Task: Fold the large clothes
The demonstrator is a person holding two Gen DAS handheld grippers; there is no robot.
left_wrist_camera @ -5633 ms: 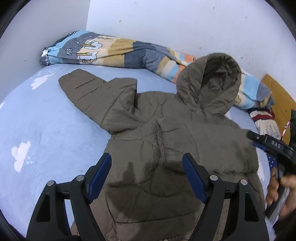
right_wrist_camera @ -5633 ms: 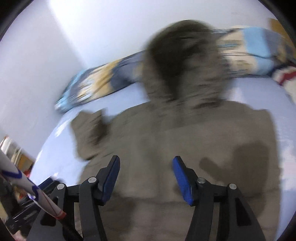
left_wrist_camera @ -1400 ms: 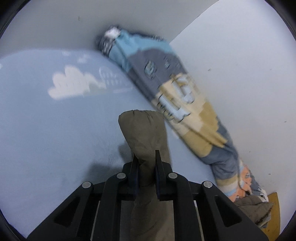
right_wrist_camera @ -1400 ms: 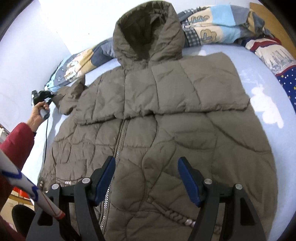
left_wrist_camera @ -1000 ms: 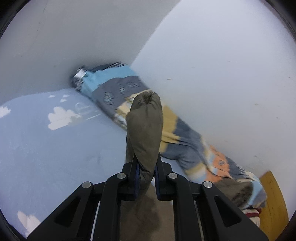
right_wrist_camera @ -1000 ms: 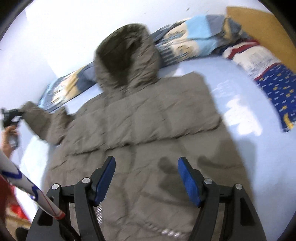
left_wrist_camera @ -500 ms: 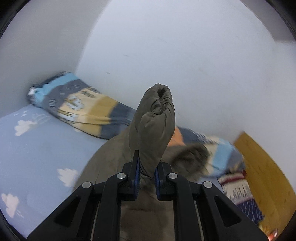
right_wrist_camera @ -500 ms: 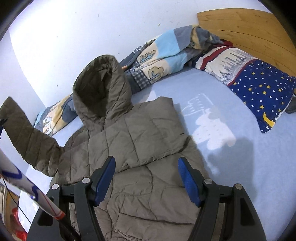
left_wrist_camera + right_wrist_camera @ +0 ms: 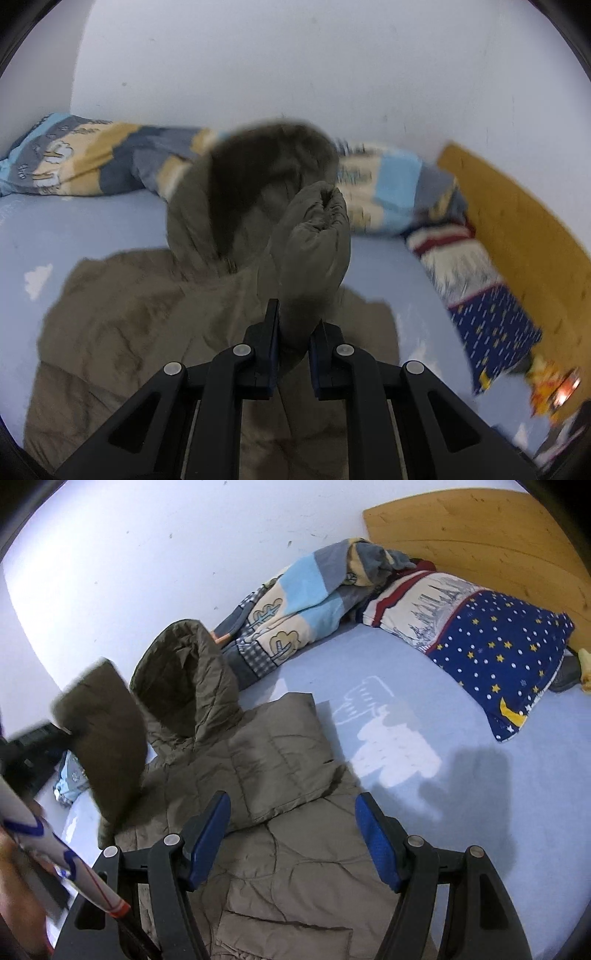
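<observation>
A brown hooded puffer jacket (image 9: 280, 782) lies front up on the light blue bed sheet (image 9: 461, 812), hood toward the wall. My left gripper (image 9: 291, 332) is shut on the cuff end of the jacket's sleeve (image 9: 314, 251) and holds it up above the jacket body (image 9: 122, 317), in front of the hood (image 9: 258, 173). The raised sleeve (image 9: 107, 738) also shows at the left in the right wrist view. My right gripper (image 9: 291, 834) is open and empty, above the jacket's right half, whose other sleeve is folded across the chest.
A rolled patchwork quilt (image 9: 295, 602) lies along the white wall behind the hood. A star-print pillow (image 9: 498, 642) lies at the right by the wooden headboard (image 9: 480, 528). Bare sheet shows to the right of the jacket.
My left gripper has carried the sleeve up off the bed and swung it right, over the jacket toward the hood. My right gripper stays open and has turned to the right.
</observation>
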